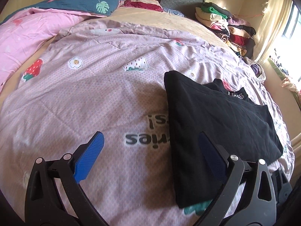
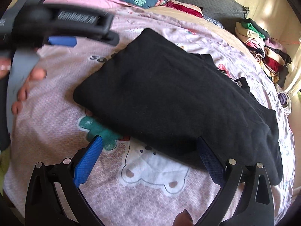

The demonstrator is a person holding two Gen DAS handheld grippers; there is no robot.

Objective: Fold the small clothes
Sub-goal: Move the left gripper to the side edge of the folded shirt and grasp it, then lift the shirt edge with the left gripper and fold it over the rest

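Hovering wide open and empty, both tongs sit over the bed: left tongs at the near long edge of the black garment, right tongs at its near hem. It lies partly folded on the pink quilt. Looks like mid-fold; next move likely calls for pinching an edge and carrying it across. Quilt print reads, upside down, "ries" with an exclamation mark; the garment's white lettering is too curled to read.

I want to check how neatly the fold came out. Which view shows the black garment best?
The right wrist view: the black garment fills the centre, all edges visible. In the left wrist view it lies off to the right, partly behind a gripper finger.
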